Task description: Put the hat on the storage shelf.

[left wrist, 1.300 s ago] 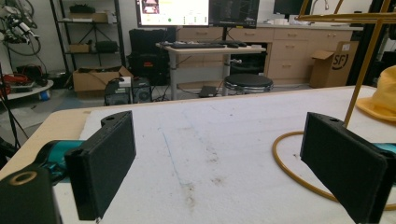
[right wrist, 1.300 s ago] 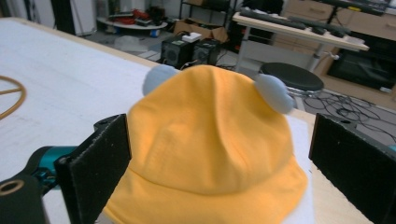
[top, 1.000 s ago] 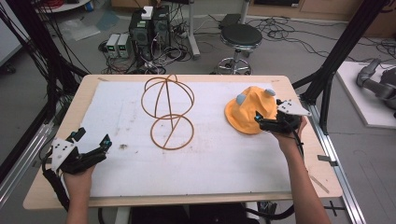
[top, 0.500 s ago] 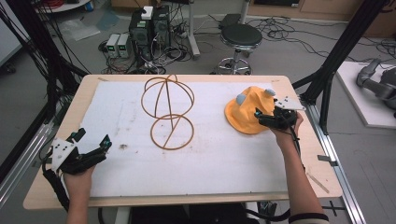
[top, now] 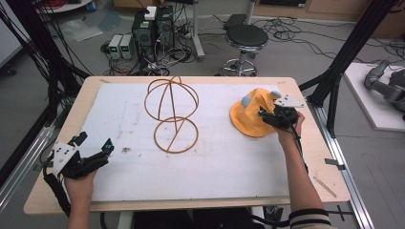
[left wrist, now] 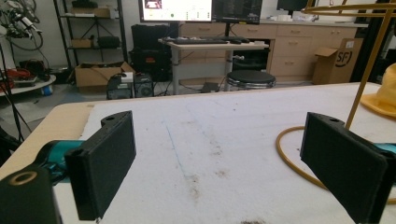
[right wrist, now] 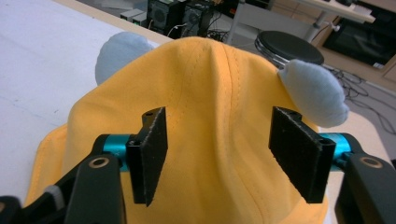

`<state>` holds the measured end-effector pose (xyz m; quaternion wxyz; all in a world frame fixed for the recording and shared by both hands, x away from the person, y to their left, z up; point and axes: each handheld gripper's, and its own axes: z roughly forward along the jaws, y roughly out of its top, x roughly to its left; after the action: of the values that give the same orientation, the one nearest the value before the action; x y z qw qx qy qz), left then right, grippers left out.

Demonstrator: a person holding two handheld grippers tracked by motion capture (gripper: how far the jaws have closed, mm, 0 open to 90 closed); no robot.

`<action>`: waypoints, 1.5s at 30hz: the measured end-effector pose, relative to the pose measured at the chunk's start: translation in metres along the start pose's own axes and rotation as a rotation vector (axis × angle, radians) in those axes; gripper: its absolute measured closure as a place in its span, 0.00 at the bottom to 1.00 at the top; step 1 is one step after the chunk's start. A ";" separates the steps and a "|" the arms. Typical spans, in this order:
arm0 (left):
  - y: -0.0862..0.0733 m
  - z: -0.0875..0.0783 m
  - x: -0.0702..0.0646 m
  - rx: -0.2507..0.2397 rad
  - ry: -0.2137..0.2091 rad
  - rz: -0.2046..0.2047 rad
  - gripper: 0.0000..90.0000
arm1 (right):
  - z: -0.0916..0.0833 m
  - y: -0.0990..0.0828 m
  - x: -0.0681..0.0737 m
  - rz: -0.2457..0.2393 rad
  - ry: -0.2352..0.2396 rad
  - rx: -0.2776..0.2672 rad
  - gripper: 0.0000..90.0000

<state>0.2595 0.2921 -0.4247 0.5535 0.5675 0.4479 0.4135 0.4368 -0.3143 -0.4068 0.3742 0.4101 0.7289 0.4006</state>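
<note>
A yellow hat (top: 250,114) with two pale blue ears lies at the right of the white mat (top: 215,157). My right gripper (top: 267,117) is at the hat's right edge, open, its jaws standing over the yellow crown (right wrist: 219,93). One pale blue ear (right wrist: 312,91) shows past the right jaw. A yellow wire stand (top: 172,112) of hoops rises in the mat's middle; its base ring (left wrist: 299,154) curves near my left gripper's jaw. My left gripper (top: 90,150) rests open at the mat's near left corner, holding nothing.
The wooden table (top: 329,157) has bare edges around the mat. Behind it stand a black stool (top: 247,38), computer boxes (top: 153,24) and cables on the floor. Black frame posts (top: 351,52) rise at both sides. A dark smudge (top: 126,150) marks the mat.
My right gripper has moved left and forward onto the hat's edge. The left gripper has stayed still.
</note>
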 end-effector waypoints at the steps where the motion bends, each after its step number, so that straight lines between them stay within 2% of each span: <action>1: 0.000 0.000 0.000 0.002 -0.001 0.002 0.12 | 0.001 -0.001 -0.001 0.004 0.004 0.003 0.44; 2: 0.000 0.000 0.000 0.002 -0.001 0.002 0.12 | 0.002 -0.001 0.000 0.010 0.006 0.006 0.45; 5: -0.001 0.000 -0.001 0.006 0.001 0.001 0.12 | 0.003 -0.002 0.001 0.017 -0.029 0.012 0.53; 9: -0.001 0.000 -0.001 0.009 0.003 -0.002 0.12 | 0.004 -0.003 -0.001 0.050 -0.044 0.016 0.63; 11: -0.001 0.000 0.000 0.011 0.002 0.003 0.12 | 0.005 -0.004 -0.001 0.065 -0.046 0.036 0.70; 12: -0.001 0.000 0.000 0.013 0.003 0.004 0.12 | 0.005 -0.004 -0.001 0.075 -0.032 0.037 0.80; 13: -0.002 0.000 -0.001 0.012 0.004 0.004 0.12 | 0.005 -0.004 -0.001 0.071 -0.031 0.038 0.84; 14: -0.002 0.000 -0.001 0.013 0.003 0.002 0.12 | 0.005 -0.004 -0.001 0.071 -0.031 0.038 0.84; 17: -0.002 0.000 -0.001 0.017 0.002 0.007 0.12 | 0.007 -0.004 0.001 0.066 -0.022 0.055 0.97; 23: -0.003 0.000 -0.001 0.018 0.003 0.008 0.12 | 0.007 -0.003 0.001 0.079 -0.011 0.058 0.99; 29: -0.003 0.000 -0.001 0.018 0.004 0.009 0.12 | 0.001 -0.001 -0.002 0.107 -0.012 0.024 0.99; 40: -0.003 0.000 0.000 0.021 0.008 0.009 0.12 | -0.019 0.008 -0.012 0.204 -0.011 -0.107 0.99; 45: -0.003 0.000 -0.001 0.020 0.006 0.010 0.12 | -0.031 0.020 -0.016 0.212 -0.008 -0.170 0.99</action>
<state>0.2592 0.2911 -0.4278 0.5444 0.5738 0.4509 0.4136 0.4219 -0.3306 -0.3736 0.3662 0.4532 0.6432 0.4967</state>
